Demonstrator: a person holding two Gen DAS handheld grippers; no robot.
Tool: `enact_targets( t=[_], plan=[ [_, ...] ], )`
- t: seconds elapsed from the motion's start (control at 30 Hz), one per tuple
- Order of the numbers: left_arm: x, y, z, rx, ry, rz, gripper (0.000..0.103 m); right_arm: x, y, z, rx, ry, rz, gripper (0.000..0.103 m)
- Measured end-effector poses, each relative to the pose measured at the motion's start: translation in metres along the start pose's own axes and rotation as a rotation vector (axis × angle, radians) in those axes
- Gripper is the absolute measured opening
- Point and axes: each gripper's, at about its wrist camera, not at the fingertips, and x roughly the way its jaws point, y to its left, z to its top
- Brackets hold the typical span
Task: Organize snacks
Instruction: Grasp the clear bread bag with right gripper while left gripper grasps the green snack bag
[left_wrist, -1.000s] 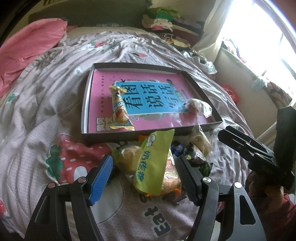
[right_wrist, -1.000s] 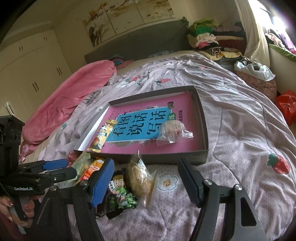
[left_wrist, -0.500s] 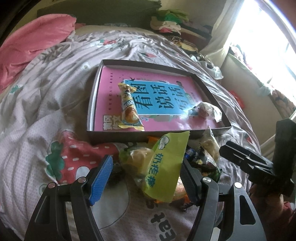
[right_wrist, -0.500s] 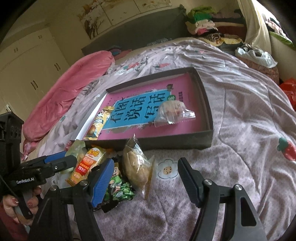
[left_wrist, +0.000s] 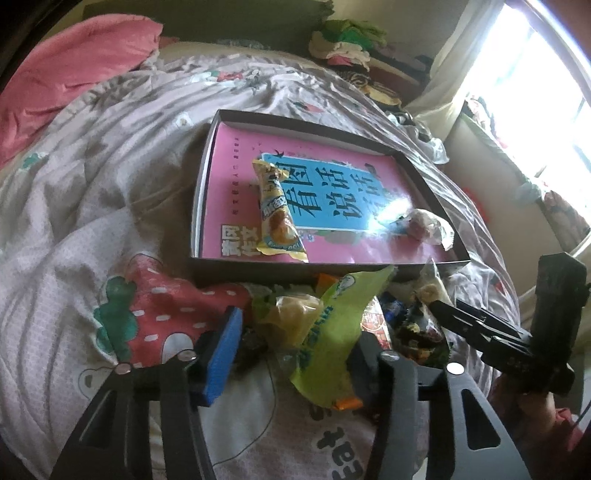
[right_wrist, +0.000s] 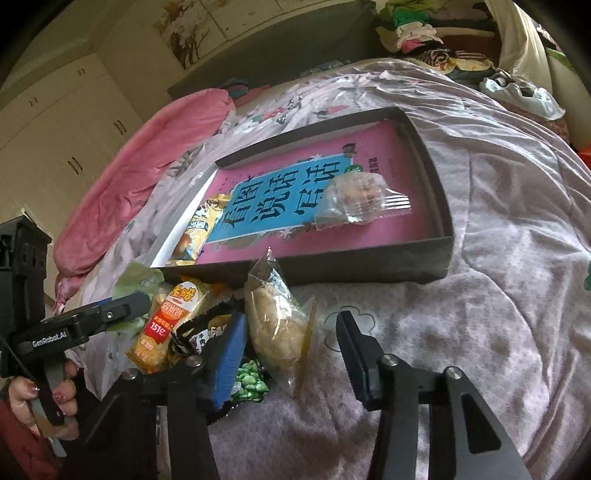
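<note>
Green packet (left_wrist: 332, 332) sits between the closing left hand-held gripper (left_wrist: 295, 350), crowding the box's near wall (left_wrist: 295, 269).

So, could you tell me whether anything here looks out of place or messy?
Yes: only two snacks lie in the box, a yellow packet and a clear-wrapped cake. The rest sit in a loose heap on the bedspread outside the box's near wall, overlapping one another.
</note>
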Motion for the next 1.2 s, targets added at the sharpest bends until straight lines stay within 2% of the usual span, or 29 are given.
enact_targets(
  t=[0.1, 0.73, 1.2],
  plan=[
    [0.002, 0.000, 0.000, 0.008, 0.006, -0.004, 0.043, 0.004, 0.000, 0.001, 0.003, 0.004, 0.012, 0.046],
    [0.027, -0.004, 0.007, 0.014, 0.039, -0.024, 0.042, 0.019, -0.001, 0.003, 0.004, 0.019, 0.078, 0.039],
    [0.030, 0.002, 0.006, -0.010, 0.039, -0.076, 0.037, -0.015, -0.008, 0.010, 0.013, -0.108, 0.085, 0.034]
  ],
)
